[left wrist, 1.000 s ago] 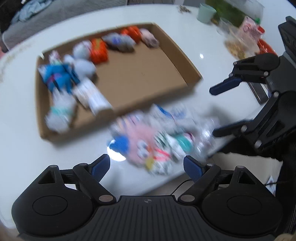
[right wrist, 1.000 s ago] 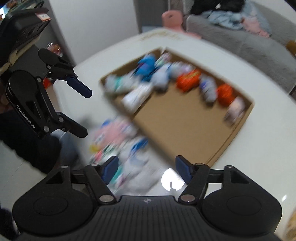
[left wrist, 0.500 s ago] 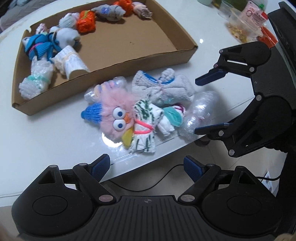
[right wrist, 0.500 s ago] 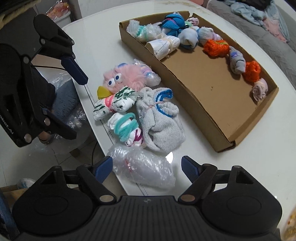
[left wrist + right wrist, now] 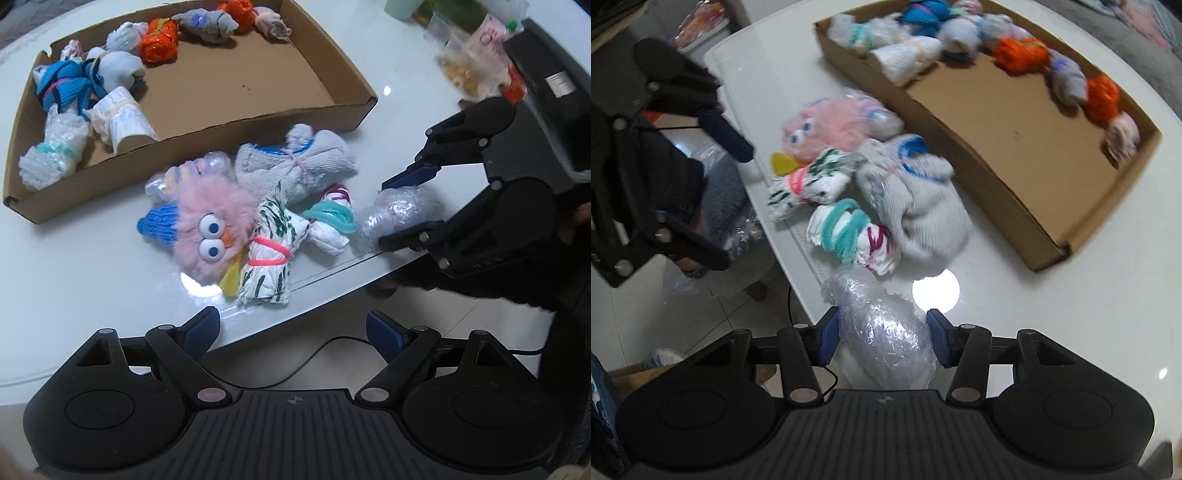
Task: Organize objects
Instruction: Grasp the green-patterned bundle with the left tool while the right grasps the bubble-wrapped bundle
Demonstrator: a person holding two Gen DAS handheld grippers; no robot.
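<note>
A cardboard tray [image 5: 354, 110] on the white table holds several rolled sock bundles along its far and left sides. In front of it lie a pink fuzzy toy [image 5: 210, 225], a grey bundle [image 5: 295, 162], a green-striped white bundle [image 5: 269, 254], a teal-banded bundle [image 5: 328, 221] and a bubble-wrapped bundle [image 5: 399, 206]. My right gripper [image 5: 882, 338] has its fingers on both sides of the bubble-wrapped bundle [image 5: 882, 325] at the table edge. My left gripper [image 5: 293, 330] is open and empty, below the table edge in front of the pile.
Snack bags and a cup [image 5: 469, 59] stand at the far right of the table. The tray [image 5: 997, 192] shows bare cardboard in its middle and right part. Floor and a cable [image 5: 314, 354] lie below the table's near edge.
My right gripper has moved forward onto the bubble-wrapped bundle and its fingers have narrowed around it. My left gripper has drawn slightly closer to the pile, still open.
</note>
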